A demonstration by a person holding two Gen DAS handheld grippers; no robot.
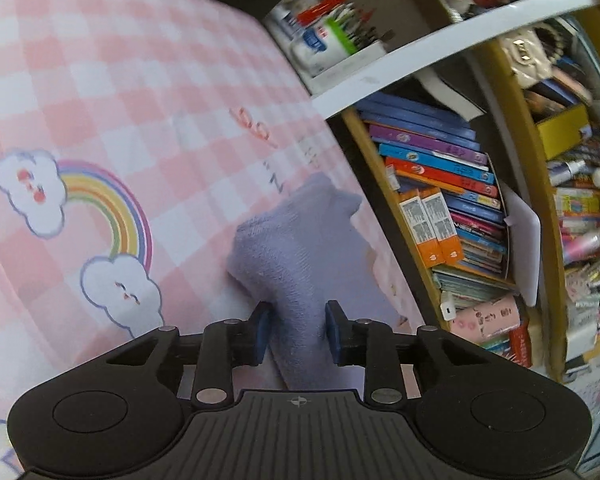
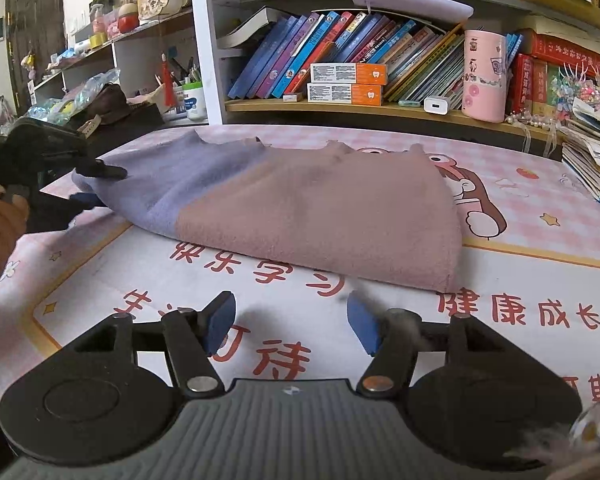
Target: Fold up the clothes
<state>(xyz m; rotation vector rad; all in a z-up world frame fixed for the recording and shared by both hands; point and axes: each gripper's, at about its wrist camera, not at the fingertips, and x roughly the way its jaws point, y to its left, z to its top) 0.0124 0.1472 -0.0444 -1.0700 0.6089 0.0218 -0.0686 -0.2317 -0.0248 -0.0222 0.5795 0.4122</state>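
Observation:
A folded garment point(image 2: 300, 208), lilac at its left end and dusty pink over the rest, lies flat on the pink checked cartoon mat point(image 2: 540, 216). In the left wrist view the lilac end point(image 1: 292, 248) runs between the blue pads of my left gripper point(image 1: 298, 320), which press it from both sides. From the right wrist view, that left gripper point(image 2: 100, 186) sits at the garment's left tip with one finger above the cloth and one below. My right gripper point(image 2: 290, 316) hovers open over the mat just in front of the garment's near edge, holding nothing.
A bookshelf point(image 2: 380, 110) packed with leaning books runs along the far side of the mat, with a pink cup point(image 2: 484, 76) and a white charger point(image 2: 438, 104) on it. A pile of booklets point(image 2: 592, 164) lies at the right. A person's hand point(image 2: 0, 224) holds the left gripper.

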